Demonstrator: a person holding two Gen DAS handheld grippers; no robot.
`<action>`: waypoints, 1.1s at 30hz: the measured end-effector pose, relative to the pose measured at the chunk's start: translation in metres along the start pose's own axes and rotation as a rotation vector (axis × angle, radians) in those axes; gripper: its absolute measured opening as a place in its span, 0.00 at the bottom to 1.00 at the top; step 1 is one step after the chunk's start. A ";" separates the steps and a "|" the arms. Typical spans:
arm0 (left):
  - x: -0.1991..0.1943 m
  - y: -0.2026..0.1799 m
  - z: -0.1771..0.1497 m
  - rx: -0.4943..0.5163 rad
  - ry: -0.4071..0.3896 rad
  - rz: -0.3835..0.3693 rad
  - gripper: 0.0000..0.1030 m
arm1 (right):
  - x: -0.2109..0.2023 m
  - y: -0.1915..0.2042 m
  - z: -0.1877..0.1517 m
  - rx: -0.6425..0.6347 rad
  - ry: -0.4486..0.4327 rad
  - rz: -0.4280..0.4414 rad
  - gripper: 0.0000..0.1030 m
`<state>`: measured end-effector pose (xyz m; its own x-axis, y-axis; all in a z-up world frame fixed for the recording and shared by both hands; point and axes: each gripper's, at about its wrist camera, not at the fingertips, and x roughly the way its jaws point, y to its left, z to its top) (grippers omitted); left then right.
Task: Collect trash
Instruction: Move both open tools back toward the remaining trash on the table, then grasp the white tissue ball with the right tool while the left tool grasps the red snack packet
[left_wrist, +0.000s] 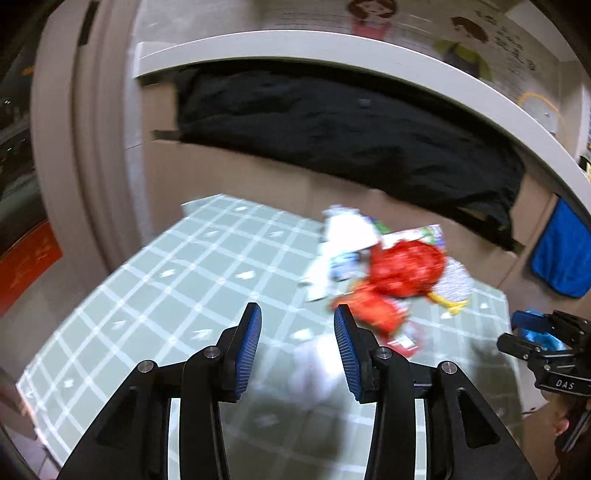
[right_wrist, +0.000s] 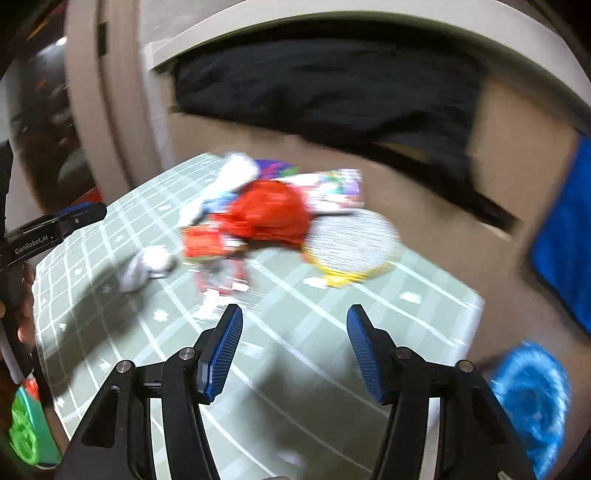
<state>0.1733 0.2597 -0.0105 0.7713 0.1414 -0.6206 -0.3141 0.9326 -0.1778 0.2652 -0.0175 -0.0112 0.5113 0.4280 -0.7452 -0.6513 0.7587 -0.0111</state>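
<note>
Green checked cloth covers the table (left_wrist: 155, 295), and our trash pile (left_wrist: 388, 266) sits near its far edge against a cardboard wall: red crumpled bag (right_wrist: 273, 214), white wrappers, a loose tissue wad (right_wrist: 147, 266). Our left gripper (left_wrist: 297, 332) and right gripper (right_wrist: 293, 332) both hang spread and empty. We judge it all light, soft and crinkly, best pinched at a raised fold

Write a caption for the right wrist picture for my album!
Open right hand-held gripper above a checked tablecloth, facing a blurry trash pile with a red bag.
</note>
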 end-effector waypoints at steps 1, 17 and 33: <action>-0.002 0.011 -0.003 -0.011 0.001 0.010 0.41 | 0.009 0.016 0.005 -0.007 0.004 0.041 0.54; -0.023 0.098 -0.030 -0.170 0.005 0.031 0.41 | 0.132 0.135 0.038 -0.112 0.126 0.210 0.41; 0.045 -0.030 -0.021 -0.047 0.141 -0.243 0.41 | -0.001 0.007 -0.022 0.069 0.026 0.051 0.25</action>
<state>0.2057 0.2307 -0.0486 0.7435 -0.1347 -0.6550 -0.1577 0.9165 -0.3676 0.2478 -0.0236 -0.0250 0.4633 0.4547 -0.7607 -0.6353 0.7688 0.0727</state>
